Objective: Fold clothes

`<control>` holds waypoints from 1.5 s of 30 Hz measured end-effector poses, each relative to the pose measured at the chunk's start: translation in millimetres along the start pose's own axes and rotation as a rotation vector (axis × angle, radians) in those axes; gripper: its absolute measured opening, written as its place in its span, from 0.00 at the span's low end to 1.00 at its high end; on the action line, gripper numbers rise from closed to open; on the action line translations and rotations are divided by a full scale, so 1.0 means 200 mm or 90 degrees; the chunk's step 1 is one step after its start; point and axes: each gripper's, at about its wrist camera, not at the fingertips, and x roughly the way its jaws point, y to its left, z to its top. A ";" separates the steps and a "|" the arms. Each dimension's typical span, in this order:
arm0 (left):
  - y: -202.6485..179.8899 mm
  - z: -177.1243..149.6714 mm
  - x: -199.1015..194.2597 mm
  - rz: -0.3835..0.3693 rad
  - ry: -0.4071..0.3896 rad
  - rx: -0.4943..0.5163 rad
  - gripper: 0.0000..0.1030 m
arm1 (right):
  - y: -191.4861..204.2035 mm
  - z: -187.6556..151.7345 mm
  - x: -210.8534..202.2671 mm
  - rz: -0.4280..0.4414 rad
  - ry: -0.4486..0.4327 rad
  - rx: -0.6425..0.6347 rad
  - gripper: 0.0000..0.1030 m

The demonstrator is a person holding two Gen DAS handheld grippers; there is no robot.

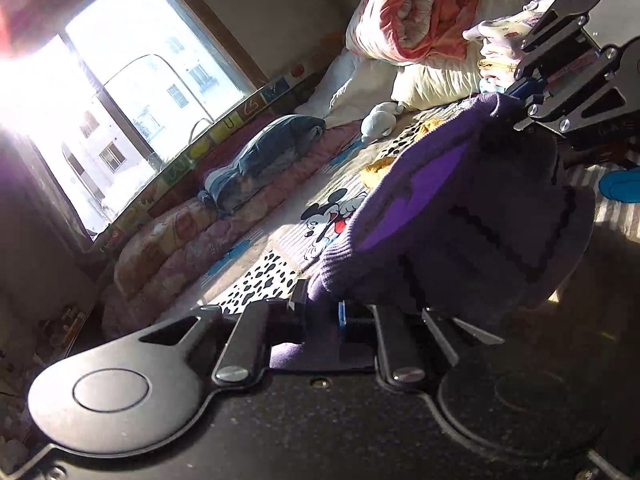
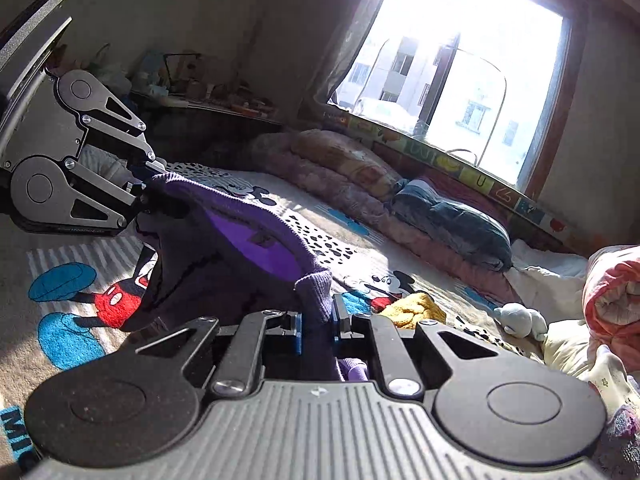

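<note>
Both grippers have the purple knit garment (image 2: 240,240) up off the cartoon-mouse bedspread (image 2: 72,320); the left gripper (image 1: 320,316) has its fingers pinched tight on one ribbed edge, and the right gripper (image 2: 316,320) is likewise clamped on another ribbed edge, so the cloth hangs slack between the two, open enough to show a brighter purple inside; its lower part looks to drape down toward the bedspread, though I cannot tell whether it touches.

As for progress, I'd say this piece is barely begun: it is held by two points, not laid flat, and no crease shows in it yet; spreading it on the bedspread and folding it over is all still to come. Beyond the garment, toward the headboard end of the bedspread, a small stack of pale clothes (image 1: 504,52) sits by the pillows, which looks like work already folded; a yellow cloth (image 2: 412,308) lies crumpled on the bedspread near the right gripper, and a blue bundle (image 2: 452,216) rests along the window side, both seemingly still waiting.
</note>
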 end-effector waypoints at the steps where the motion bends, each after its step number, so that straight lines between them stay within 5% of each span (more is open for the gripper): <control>1: -0.10 -0.07 -0.10 -0.007 -0.015 0.041 0.11 | 0.10 -0.08 -0.06 0.010 0.007 -0.045 0.14; 5: -0.60 -0.50 -0.42 -0.101 0.003 0.202 0.11 | 0.57 -0.55 -0.27 0.127 0.102 -0.244 0.11; 6: -0.67 -0.57 -0.46 -0.119 0.017 0.215 0.11 | 0.64 -0.63 -0.30 0.148 0.126 -0.254 0.10; 8: -0.70 -0.61 -0.48 -0.143 0.043 0.184 0.11 | 0.63 -0.66 -0.30 0.171 0.156 -0.142 0.10; 11: -0.67 -0.59 -0.50 -0.175 0.066 0.137 0.11 | 0.54 -0.56 -0.31 0.171 0.146 -0.058 0.10; 14: -0.56 -0.47 -0.47 -0.212 0.071 0.150 0.11 | 0.47 -0.43 -0.28 0.169 0.164 -0.100 0.06; 19: -0.28 -0.23 -0.18 -0.217 0.158 0.055 0.11 | 0.11 -0.21 -0.02 0.083 0.192 0.060 0.03; 21: -0.21 -0.17 -0.12 -0.206 0.174 0.021 0.11 | 0.01 -0.16 -0.03 0.117 0.172 0.127 0.04; 24: -0.22 -0.14 -0.11 -0.215 0.180 0.023 0.11 | 0.03 -0.18 -0.15 0.224 0.136 0.116 0.31; 25: -0.23 -0.14 -0.11 -0.222 0.178 0.025 0.11 | 0.09 -0.21 -0.19 0.230 0.135 0.081 0.61; 26: -0.23 -0.15 -0.12 -0.231 0.174 0.021 0.11 | 0.15 -0.24 -0.23 0.237 0.133 0.042 0.78; 27: -0.23 -0.16 -0.12 -0.240 0.170 0.012 0.11 | 0.23 -0.27 -0.26 0.248 0.130 0.000 0.79; 30: -0.24 -0.19 -0.13 -0.254 0.162 -0.002 0.11 | 0.45 -0.39 -0.26 0.239 0.166 -0.138 0.77; 31: -0.24 -0.20 -0.13 -0.261 0.157 -0.001 0.11 | 0.51 -0.43 -0.22 0.227 0.182 -0.169 0.69; 32: -0.25 -0.20 -0.13 -0.271 0.151 0.006 0.11 | 0.52 -0.44 -0.18 0.219 0.197 -0.166 0.48; 35: -0.28 -0.22 -0.12 -0.280 0.164 0.043 0.10 | 0.47 -0.44 -0.04 0.212 0.234 -0.092 0.11; 38: -0.29 -0.23 -0.06 -0.299 0.202 0.075 0.10 | 0.36 -0.36 0.07 0.146 0.232 -0.064 0.10; 40: -0.29 -0.23 -0.02 -0.268 0.216 0.085 0.10 | 0.27 -0.29 0.09 0.088 0.201 -0.033 0.10; 41: -0.28 -0.21 -0.02 -0.213 0.200 0.081 0.10 | 0.23 -0.25 0.08 0.055 0.175 -0.022 0.10; 44: -0.33 -0.18 -0.21 0.040 0.030 0.117 0.11 | 0.32 -0.25 -0.12 -0.010 0.061 -0.084 0.11; 45: -0.39 -0.22 -0.33 0.044 -0.011 0.124 0.10 | 0.40 -0.27 -0.23 -0.013 0.023 -0.122 0.11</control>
